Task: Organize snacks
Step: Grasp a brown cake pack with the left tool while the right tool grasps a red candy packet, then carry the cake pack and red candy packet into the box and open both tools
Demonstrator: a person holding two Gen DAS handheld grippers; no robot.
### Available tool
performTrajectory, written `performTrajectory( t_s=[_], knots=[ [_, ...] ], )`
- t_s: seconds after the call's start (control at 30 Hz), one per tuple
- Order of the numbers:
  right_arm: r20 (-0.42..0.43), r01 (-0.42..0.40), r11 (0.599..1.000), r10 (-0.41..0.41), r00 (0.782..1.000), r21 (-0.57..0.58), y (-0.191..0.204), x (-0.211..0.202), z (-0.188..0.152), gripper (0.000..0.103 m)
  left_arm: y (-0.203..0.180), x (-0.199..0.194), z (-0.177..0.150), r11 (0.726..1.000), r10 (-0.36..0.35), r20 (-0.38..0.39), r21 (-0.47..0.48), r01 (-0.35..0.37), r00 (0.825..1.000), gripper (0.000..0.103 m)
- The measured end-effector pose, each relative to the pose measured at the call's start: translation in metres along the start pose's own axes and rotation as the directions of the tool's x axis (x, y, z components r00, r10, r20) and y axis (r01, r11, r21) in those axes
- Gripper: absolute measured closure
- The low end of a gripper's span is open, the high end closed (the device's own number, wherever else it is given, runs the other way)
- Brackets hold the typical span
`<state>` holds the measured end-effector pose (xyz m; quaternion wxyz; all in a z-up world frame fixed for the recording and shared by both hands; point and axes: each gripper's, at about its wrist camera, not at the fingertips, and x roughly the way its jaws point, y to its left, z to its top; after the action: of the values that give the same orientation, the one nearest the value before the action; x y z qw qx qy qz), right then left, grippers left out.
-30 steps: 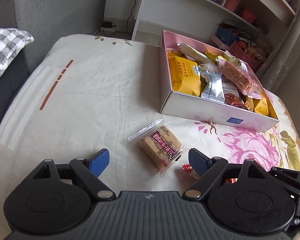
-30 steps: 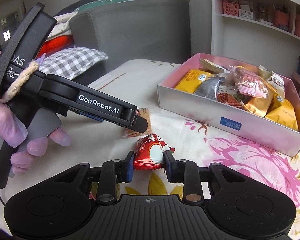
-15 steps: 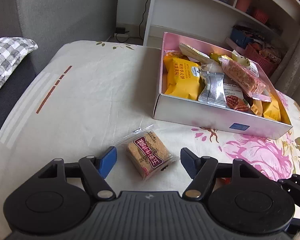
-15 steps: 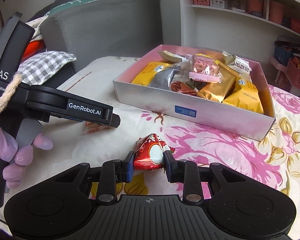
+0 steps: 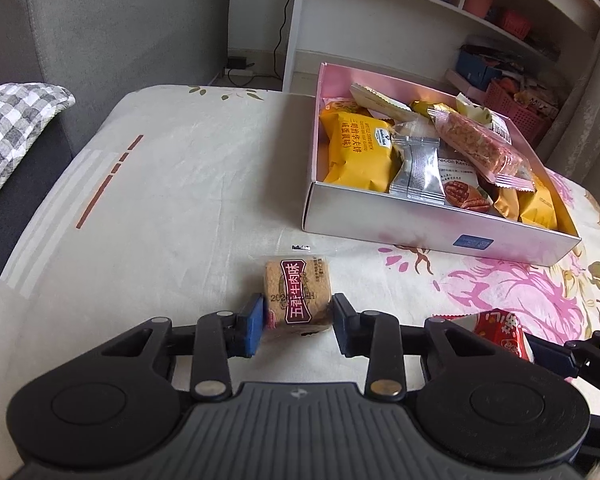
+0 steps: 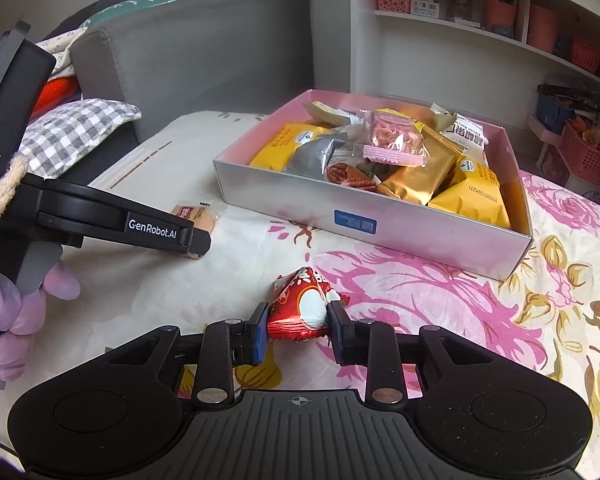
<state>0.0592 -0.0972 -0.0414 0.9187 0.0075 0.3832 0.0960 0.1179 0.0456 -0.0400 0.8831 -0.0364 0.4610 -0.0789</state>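
- Left gripper [image 5: 298,322] has its blue-padded jaws closing in on a square beef-flavour snack cake [image 5: 298,296] in a clear crinkly wrapper with a maroon label. The pads look right up against the packet's sides, though I can't quite tell if they're squeezing yet. The packet sits flat on the tablecloth.
- From the right wrist view you can see a hand [image 6: 16,308] in a lilac glove wrapped around that gripper's black handle, with a bit of rope looped on top.
- Tablecloth [image 5: 172,208] is soft, slightly wrinkled fabric: plain cream with a rust dashed stripe on the left, big pink roses and olive leaves on the right.
- Right gripper [image 6: 298,330] is pinched tight on a shiny red foil candy packet [image 6: 300,306], puffy and roughly pyramid-shaped, with a white patch on its face.
- Beyond both, the shallow rectangular cardboard box [image 6: 380,224] is silvery outside, pink inside, with a small blue sticker on the near wall. It's piled with snacks: yellow wafer packs [image 5: 356,152], a silver foil sachet [image 5: 418,168], a long clear-wrapped grain bar [image 5: 480,146] and a gold foil pouch [image 6: 424,172].
- Far left there's a grey-and-white checked cushion [image 5: 12,124] against a grey sofa, and white shelves stand behind the box.
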Motion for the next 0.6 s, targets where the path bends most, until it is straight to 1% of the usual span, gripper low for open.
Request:
performTrajectory(
  t_s=[0.17,0.3,0.6],
  knots=[
    [0.015,0.011,1.0,-0.011,1.0,0.009,-0.004,-0.009,0.001,0.074,-0.001,-0.002,-0.002,1.0,-0.029,-0.017,0.01,0.029,0.999,0.071],
    [0.03,0.025,1.0,-0.025,0.999,0.014,-0.008,-0.018,0.002,0.074,-0.001,-0.004,-0.003,0.998,-0.057,-0.03,-0.007,0.057,0.998,0.071],
    [0.081,0.055,0.992,-0.064,0.995,0.116,-0.031,-0.039,0.01,0.074,-0.004,-0.018,-0.001,0.995,-0.096,-0.001,0.014,0.096,0.995,0.071]
  ],
)
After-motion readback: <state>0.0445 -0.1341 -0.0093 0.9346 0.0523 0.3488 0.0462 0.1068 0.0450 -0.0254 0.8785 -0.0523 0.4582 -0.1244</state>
